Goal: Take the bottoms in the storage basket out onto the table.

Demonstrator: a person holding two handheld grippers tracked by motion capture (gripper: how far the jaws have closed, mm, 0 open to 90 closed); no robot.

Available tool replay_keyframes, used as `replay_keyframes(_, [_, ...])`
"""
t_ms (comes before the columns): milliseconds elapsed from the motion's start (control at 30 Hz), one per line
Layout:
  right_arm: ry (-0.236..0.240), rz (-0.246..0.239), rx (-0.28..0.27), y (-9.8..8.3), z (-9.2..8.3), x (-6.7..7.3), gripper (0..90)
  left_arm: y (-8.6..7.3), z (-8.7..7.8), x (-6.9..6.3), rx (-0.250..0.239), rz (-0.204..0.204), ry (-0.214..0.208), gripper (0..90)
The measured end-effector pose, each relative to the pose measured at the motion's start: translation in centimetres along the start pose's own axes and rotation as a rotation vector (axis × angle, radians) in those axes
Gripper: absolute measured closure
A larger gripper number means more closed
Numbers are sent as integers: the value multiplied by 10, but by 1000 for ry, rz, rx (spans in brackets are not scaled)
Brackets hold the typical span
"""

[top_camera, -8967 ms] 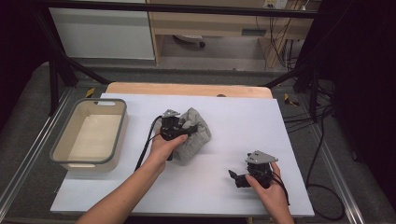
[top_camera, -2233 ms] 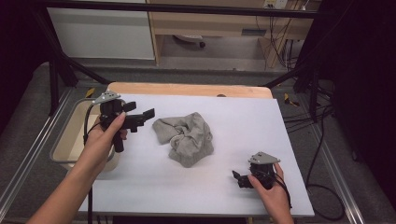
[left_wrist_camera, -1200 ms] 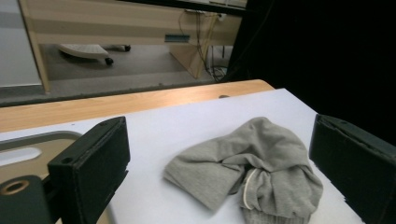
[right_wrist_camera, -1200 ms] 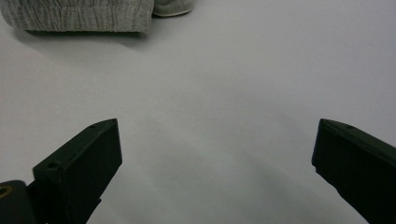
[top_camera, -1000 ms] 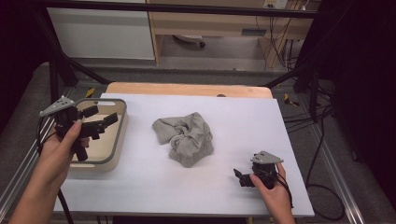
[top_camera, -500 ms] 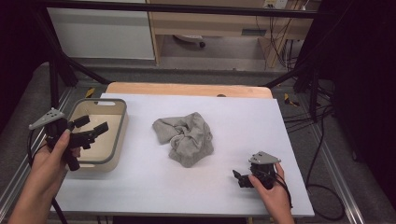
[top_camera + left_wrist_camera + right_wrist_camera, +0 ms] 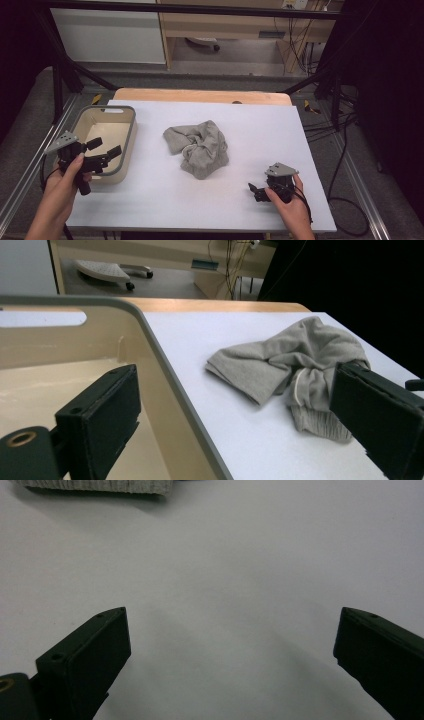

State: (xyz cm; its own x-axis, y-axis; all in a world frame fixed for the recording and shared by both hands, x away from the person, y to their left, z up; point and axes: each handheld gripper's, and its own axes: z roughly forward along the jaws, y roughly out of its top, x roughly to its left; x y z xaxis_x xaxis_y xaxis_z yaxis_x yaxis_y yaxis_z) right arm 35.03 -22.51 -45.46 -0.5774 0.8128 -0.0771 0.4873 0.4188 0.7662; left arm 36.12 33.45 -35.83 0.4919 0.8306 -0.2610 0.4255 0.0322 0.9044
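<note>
Grey cloth (image 7: 198, 148) lies crumpled mid-table (image 7: 150, 200), well apart from the empty bin (image 7: 131, 137). Left hand-held gripper (image 7: 104, 152) hovers at the bin, jaws apart; right hand-held gripper (image 7: 256, 191) rests on the table, jaws apart. Nothing looks packed yet.

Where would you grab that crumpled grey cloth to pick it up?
Probably the raised bunched fold at the middle of the cloth, coming straight down from above with jaws wide. It lies in a loose heap on the table, so the flat edges give little to pinch, while the humped folds stand up.
</note>
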Motion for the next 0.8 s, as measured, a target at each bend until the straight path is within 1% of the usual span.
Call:
replay_keyframes(33, [0, 0, 0, 0, 0, 0, 25, -2, 1, 0, 7, 2, -3, 63])
replay_keyframes(100, [2, -2, 0, 0, 0, 0, 25, -5, 2, -1, 11, 19, 12, 63])
replay_keyframes(167, [3, -2, 0, 0, 0, 0, 25, -6, 3, -3, 18, 38, 9, 63])
replay_keyframes(367, [3, -11, -3, 1, 0, 1, 25, -11, 5, -7, 15, 48, 3, 62])
replay_keyframes(500, [8, -16, -5, 1, 0, 2, 25, -17, 7, -9, 17, 50, -2, 62])
replay_keyframes(533, [8, -20, -7, 1, 0, 2, 25, -21, 8, -10, 20, 52, -4, 62])
replay_keyframes(633, [12, -24, -6, 2, 0, 3, 25, -25, 9, -11, 22, 47, -7, 62])
replay_keyframes(667, [14, -28, -9, 2, 0, 3, 25, -29, 10, -11, 21, 54, -4, 62])
replay_keyframes(700, [14, -28, -9, 2, 0, 3, 25, -29, 10, -11, 21, 54, -4, 62])
replay_keyframes(767, [16, -35, -11, 3, -1, 4, 25, -33, 8, -9, 16, 70, 7, 62])
replay_keyframes(800, [18, -40, -13, 3, -1, 4, 25, -34, 7, -6, 13, 60, 4, 62])
